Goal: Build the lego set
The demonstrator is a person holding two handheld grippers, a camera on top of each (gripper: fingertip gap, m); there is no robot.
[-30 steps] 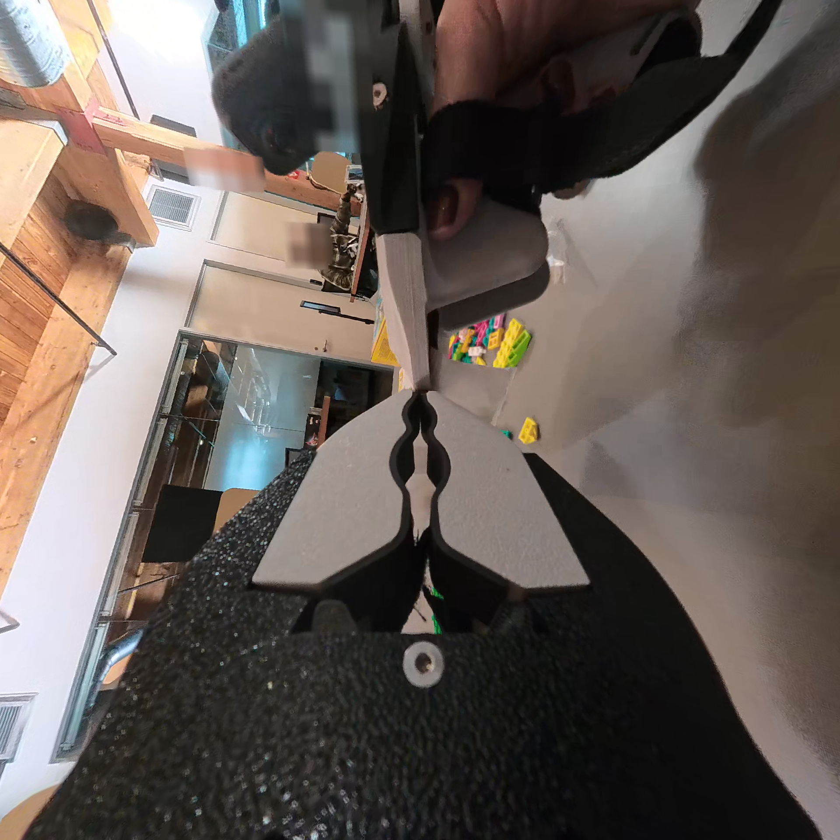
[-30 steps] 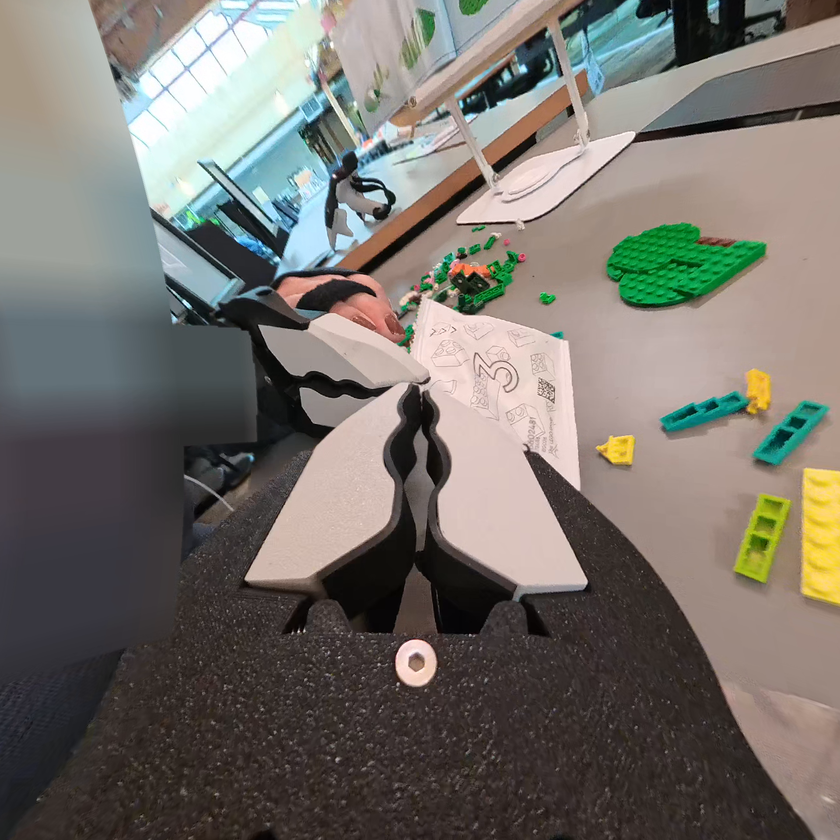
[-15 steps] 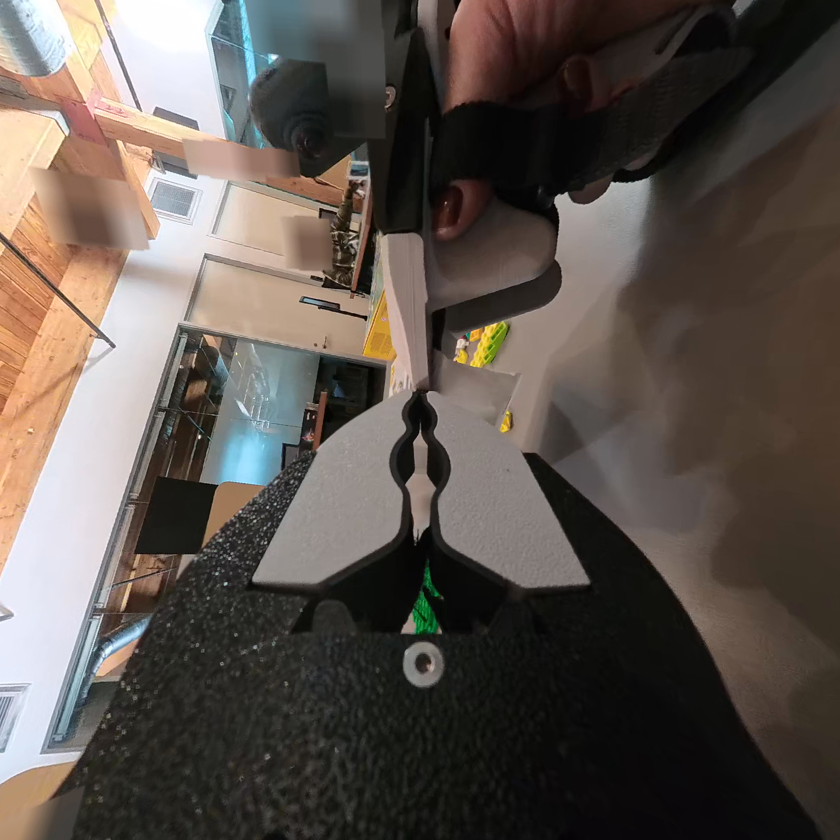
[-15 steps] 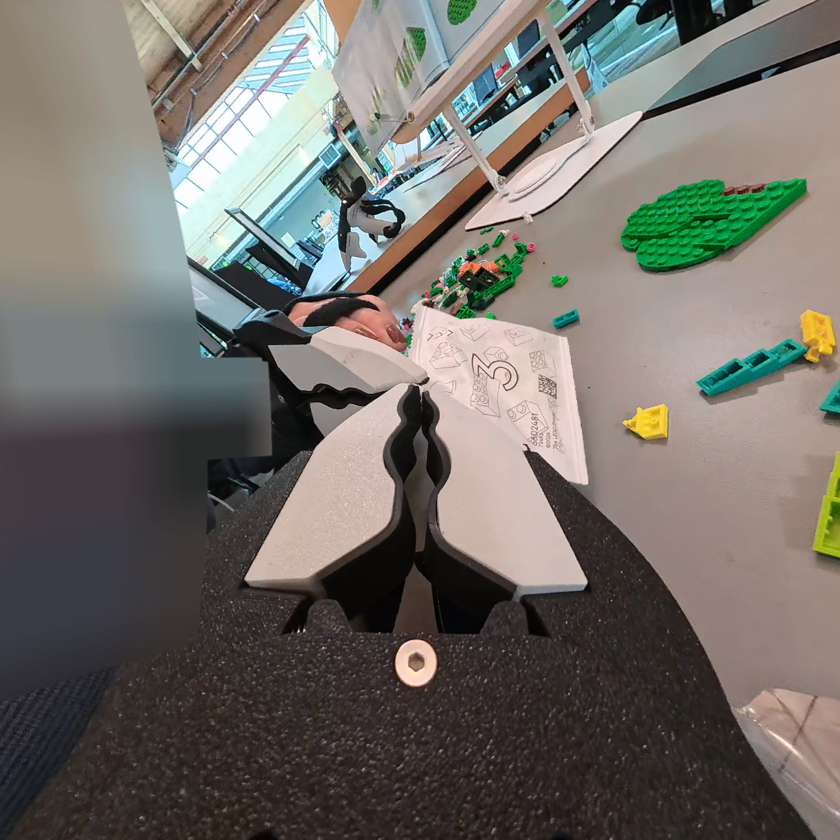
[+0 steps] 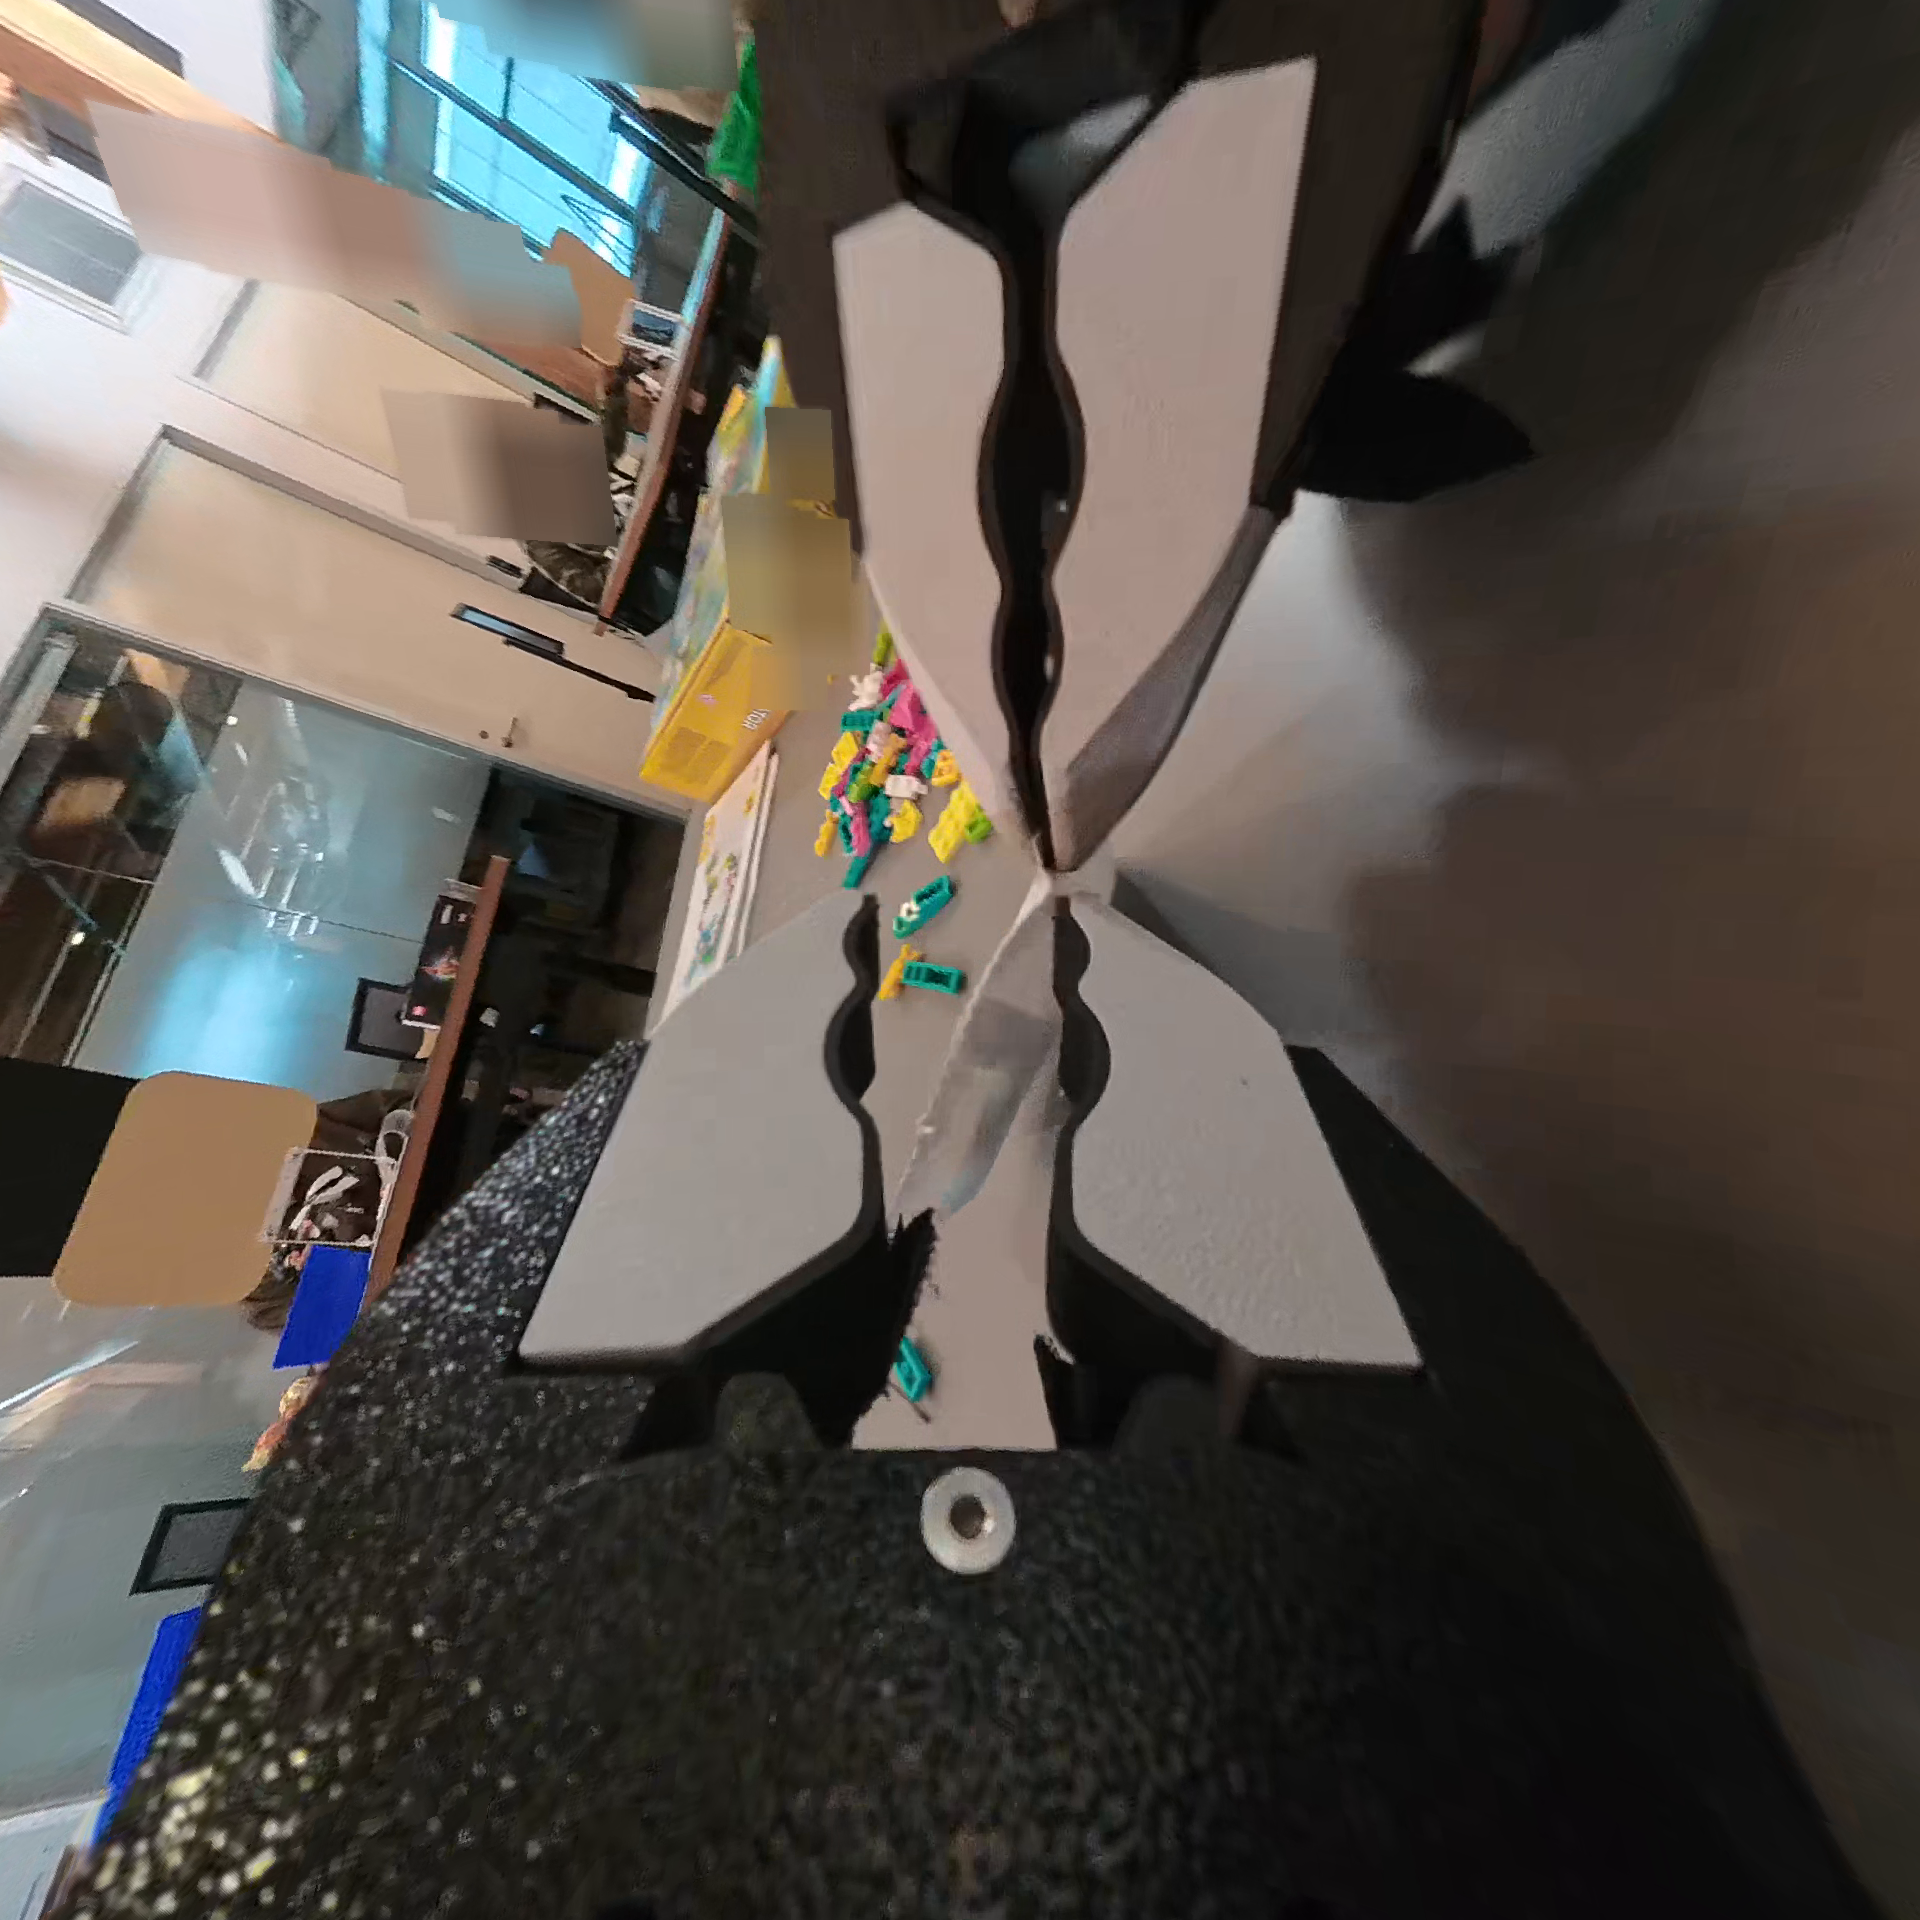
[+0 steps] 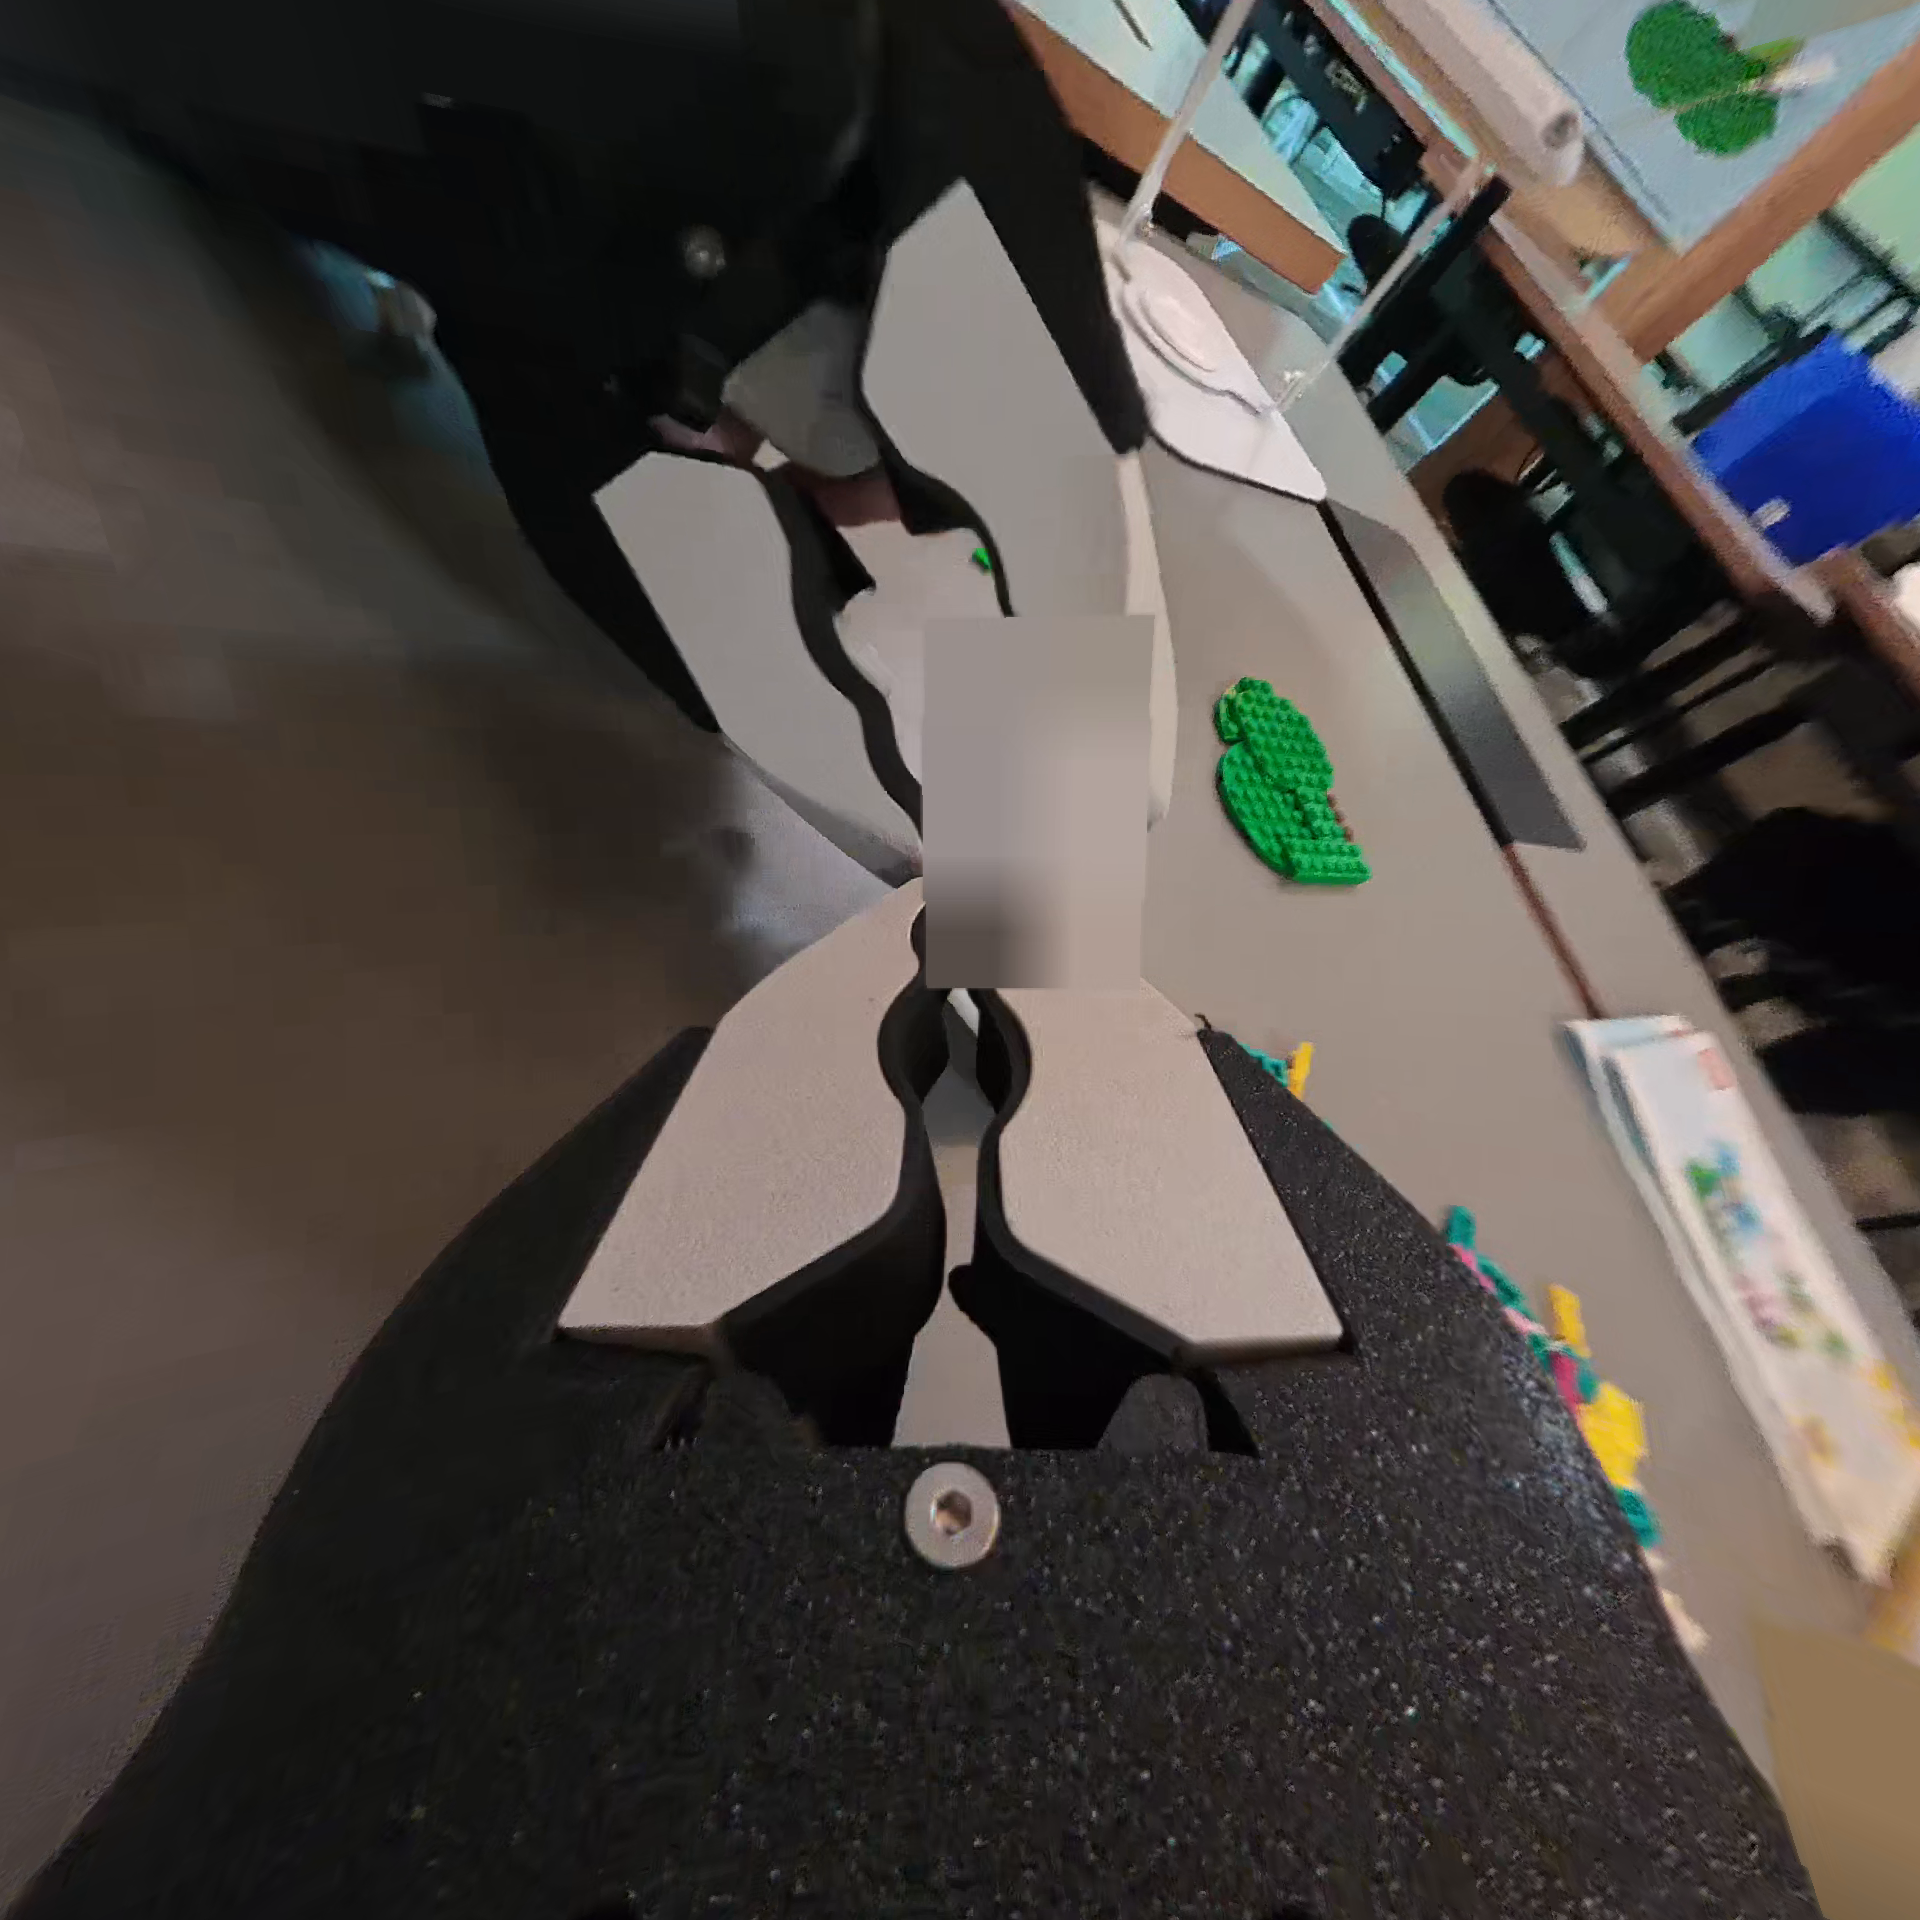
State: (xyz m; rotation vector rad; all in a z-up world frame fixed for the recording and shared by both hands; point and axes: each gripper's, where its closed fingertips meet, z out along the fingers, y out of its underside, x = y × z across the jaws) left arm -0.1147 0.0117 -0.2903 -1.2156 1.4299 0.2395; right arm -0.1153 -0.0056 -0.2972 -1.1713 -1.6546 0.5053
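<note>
My left gripper (image 5: 966, 914) is open, its jaws well apart. A clear and white plastic bag (image 5: 997, 1060) hangs loosely between them and touches the right finger. My right gripper (image 5: 1039, 831) points at it tip to tip from above and is shut on the bag's top corner. In the right wrist view my right gripper (image 6: 961, 1013) is shut on the bag's white edge (image 6: 1162, 675); a blurred patch hides its tips. The left gripper's fingers (image 6: 727, 623) stand apart beyond it. A green plate assembly (image 6: 1288, 790) lies on the grey table (image 6: 1403, 987).
A pile of loose pink, yellow and teal bricks (image 5: 883, 769) lies on the table, with single teal bricks (image 5: 925, 899) nearer. A yellow box (image 5: 717, 717) and an instruction booklet (image 6: 1745, 1278) lie beside them. A white stand base (image 6: 1205, 416) sits at the back. Less than 4 cm separates the two grippers' tips. The green plate assembly (image 6: 1288, 790) sits 20 cm or so from the ends of my left fingers.
My left gripper has opened and let go of the bag. My right gripper stays shut on it. Both grippers have swung round and now face each other tip to tip.
</note>
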